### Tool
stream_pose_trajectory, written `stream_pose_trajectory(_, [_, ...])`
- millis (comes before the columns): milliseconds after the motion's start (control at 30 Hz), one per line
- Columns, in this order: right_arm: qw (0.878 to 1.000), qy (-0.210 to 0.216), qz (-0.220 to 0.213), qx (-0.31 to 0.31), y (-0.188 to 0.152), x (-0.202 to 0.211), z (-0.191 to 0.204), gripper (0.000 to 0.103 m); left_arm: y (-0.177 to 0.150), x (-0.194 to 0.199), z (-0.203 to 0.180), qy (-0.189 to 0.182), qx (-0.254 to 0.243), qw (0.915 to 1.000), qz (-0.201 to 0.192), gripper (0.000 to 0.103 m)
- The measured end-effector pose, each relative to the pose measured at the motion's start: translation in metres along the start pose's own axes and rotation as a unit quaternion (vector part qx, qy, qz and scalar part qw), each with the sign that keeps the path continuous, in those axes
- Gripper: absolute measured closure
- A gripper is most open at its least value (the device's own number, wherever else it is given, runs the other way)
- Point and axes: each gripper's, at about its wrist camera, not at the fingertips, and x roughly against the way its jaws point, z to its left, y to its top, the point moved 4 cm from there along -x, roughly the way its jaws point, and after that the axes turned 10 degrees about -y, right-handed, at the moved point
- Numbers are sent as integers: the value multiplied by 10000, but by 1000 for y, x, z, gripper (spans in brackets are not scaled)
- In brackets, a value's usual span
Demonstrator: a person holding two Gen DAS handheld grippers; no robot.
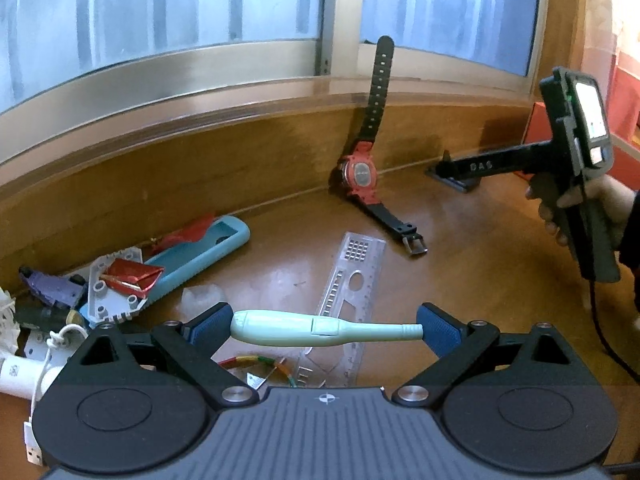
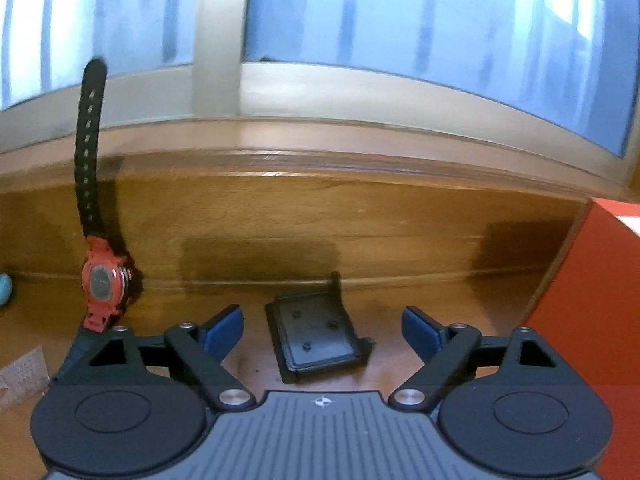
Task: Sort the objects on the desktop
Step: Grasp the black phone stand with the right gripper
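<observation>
My left gripper (image 1: 326, 331) is shut on a mint green pen-shaped tool (image 1: 288, 330), held end to end between the blue pads (image 1: 438, 330) above the desk. In the right wrist view my right gripper (image 2: 322, 330) stands open, its pads wide apart and touching nothing. A flat black plate (image 2: 316, 338) with an upright tab lies on the desk between and just beyond them. A watch with a red case (image 2: 102, 280) and black strap leans against the wooden back wall, left of the right gripper. The left wrist view shows the watch (image 1: 360, 174) too.
A clear plastic ruler (image 1: 354, 276) lies under the held tool. A teal case (image 1: 200, 254), red foil, grey parts and a white cable are piled at the left. A red box (image 2: 596, 300) stands at the right. A hand (image 1: 560, 208) holds the right gripper's handle.
</observation>
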Motion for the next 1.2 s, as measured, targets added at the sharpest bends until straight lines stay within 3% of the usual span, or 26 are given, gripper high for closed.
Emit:
stream_pose_trajectory(133, [9998, 35, 161, 79, -3, -8, 4, 20, 0, 1, 2, 50, 79, 10000, -10, 5])
stream_pose_trajectory(200, [9997, 123, 219, -57, -3, -7, 3, 28, 0, 2, 2, 71, 116, 9999, -27, 5])
stream_pose_trajectory(267, [9991, 253, 284, -192, -4, -4, 3, 49, 1, 2, 3, 83, 152, 9998, -42, 5])
stream_pose_trajectory(300, [9986, 341, 320, -259, -4, -1, 3, 51, 1, 3, 3, 87, 164, 9998, -46, 5])
stream_pose_trajectory(533, [9981, 319, 401, -354, -7, 19, 11, 55, 2, 8, 1, 118, 156, 9997, -116, 5])
stream_pose_trajectory(867, [9918, 936, 487, -726, -18, 78, 18, 55, 3, 21, -2, 186, 193, 9993, -248, 5])
stream_pose_trajectory(1200, [9892, 1319, 400, -504, -21, 135, 36, 55, 0, 40, -15, 394, 353, 9982, -287, 5])
